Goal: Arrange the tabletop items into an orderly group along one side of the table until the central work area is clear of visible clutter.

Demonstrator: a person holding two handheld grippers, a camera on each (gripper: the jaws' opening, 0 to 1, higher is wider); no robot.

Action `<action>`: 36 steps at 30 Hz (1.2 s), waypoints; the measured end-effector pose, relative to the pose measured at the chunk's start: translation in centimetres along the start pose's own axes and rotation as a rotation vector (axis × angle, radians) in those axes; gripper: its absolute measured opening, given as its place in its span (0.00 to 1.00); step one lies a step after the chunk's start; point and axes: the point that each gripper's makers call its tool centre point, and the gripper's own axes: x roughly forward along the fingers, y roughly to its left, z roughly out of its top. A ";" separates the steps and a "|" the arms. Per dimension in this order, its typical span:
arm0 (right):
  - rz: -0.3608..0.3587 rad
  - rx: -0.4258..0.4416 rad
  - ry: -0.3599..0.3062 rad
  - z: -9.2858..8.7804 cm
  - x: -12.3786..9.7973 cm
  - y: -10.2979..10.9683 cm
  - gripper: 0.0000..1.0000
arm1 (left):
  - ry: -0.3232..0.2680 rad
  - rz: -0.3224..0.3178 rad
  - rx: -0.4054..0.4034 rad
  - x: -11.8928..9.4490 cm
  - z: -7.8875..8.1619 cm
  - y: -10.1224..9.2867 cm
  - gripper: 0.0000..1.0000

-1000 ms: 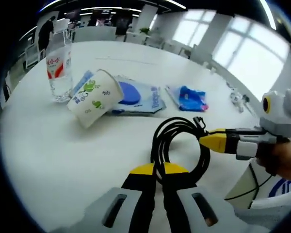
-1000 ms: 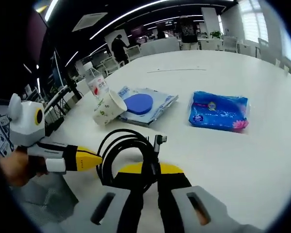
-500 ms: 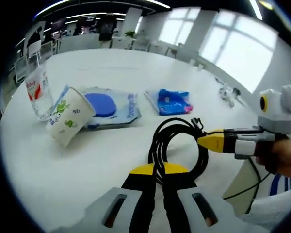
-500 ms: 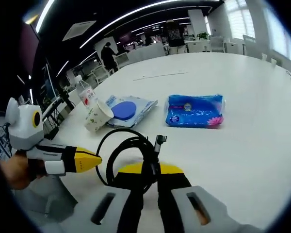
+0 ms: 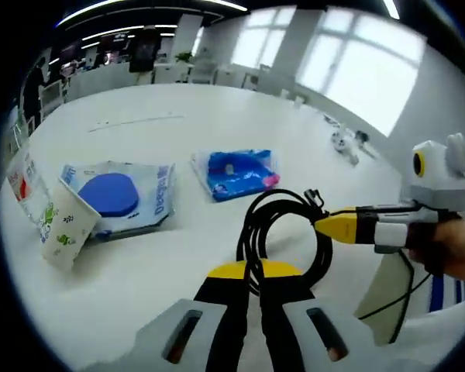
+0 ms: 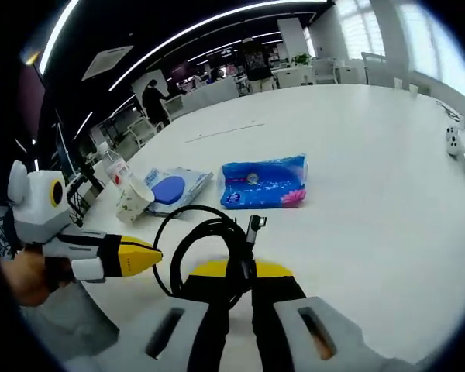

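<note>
A black coiled cable (image 5: 283,225) hangs between both grippers above the white table (image 5: 186,116). My left gripper (image 5: 253,273) is shut on its lower loop. The right gripper (image 5: 323,222) comes in from the right, shut on the coil's side. In the right gripper view, my right gripper (image 6: 239,271) clamps the cable (image 6: 205,240), and the left gripper (image 6: 156,254) reaches in from the left. A blue tissue pack (image 5: 236,172) (image 6: 263,184), a wipes pack (image 5: 116,198) (image 6: 174,188), a tilted paper cup (image 5: 66,229) (image 6: 132,203) and a water bottle (image 5: 23,190) (image 6: 118,172) lie farther off on the table.
Small white items (image 5: 345,141) (image 6: 456,139) lie near the table's far right edge. A thin black wire (image 5: 395,298) hangs past the table edge under the hand holding the right gripper. Chairs and people stand in the office behind.
Both views have swung, so the cup, wipes and bottle now sit farther left and smaller. The cable stays held the same way by both grippers.
</note>
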 end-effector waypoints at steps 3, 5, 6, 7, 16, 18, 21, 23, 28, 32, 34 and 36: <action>-0.007 0.004 -0.003 0.3 -0.1 -0.7 0.05 | 0.001 -0.008 0.002 0.7 0.5 -0.4 0.00; -0.011 0.010 -0.006 0.6 -0.1 -1.1 0.05 | 0.001 -0.011 0.004 1.0 0.8 -0.7 0.00; -0.013 0.012 -0.009 0.8 -0.1 -1.3 0.05 | 0.000 -0.012 0.005 1.1 0.9 -0.7 0.00; -0.013 0.014 -0.010 0.8 -0.1 -1.5 0.05 | 0.001 -0.013 0.005 1.3 1.0 -0.8 0.00; -0.014 0.040 -0.004 0.9 0.3 -2.7 0.05 | 0.002 -0.010 0.008 2.3 1.4 -1.1 0.00; -0.011 0.046 0.000 0.8 0.5 -2.8 0.05 | 0.008 -0.007 0.005 2.4 1.3 -1.1 0.00; -0.006 0.055 0.009 0.6 0.9 -2.9 0.06 | 0.016 -0.001 0.001 2.7 1.1 -0.9 0.00; -0.003 0.057 0.013 0.5 1.1 -3.0 0.06 | 0.019 0.003 -0.007 2.9 1.0 -0.7 0.00; 0.005 0.058 0.022 0.6 1.8 -3.2 0.06 | 0.025 0.011 -0.019 3.3 1.0 -0.3 0.00; 0.006 0.075 0.032 0.5 2.3 -3.4 0.06 | 0.024 0.017 -0.040 3.7 1.1 0.0 0.00; 0.008 0.089 0.037 0.3 2.6 -3.6 0.06 | 0.021 0.019 -0.043 3.8 1.1 0.0 0.00; 0.009 0.082 0.048 0.1 3.0 -3.7 0.06 | 0.022 0.021 -0.032 4.0 1.0 0.1 0.00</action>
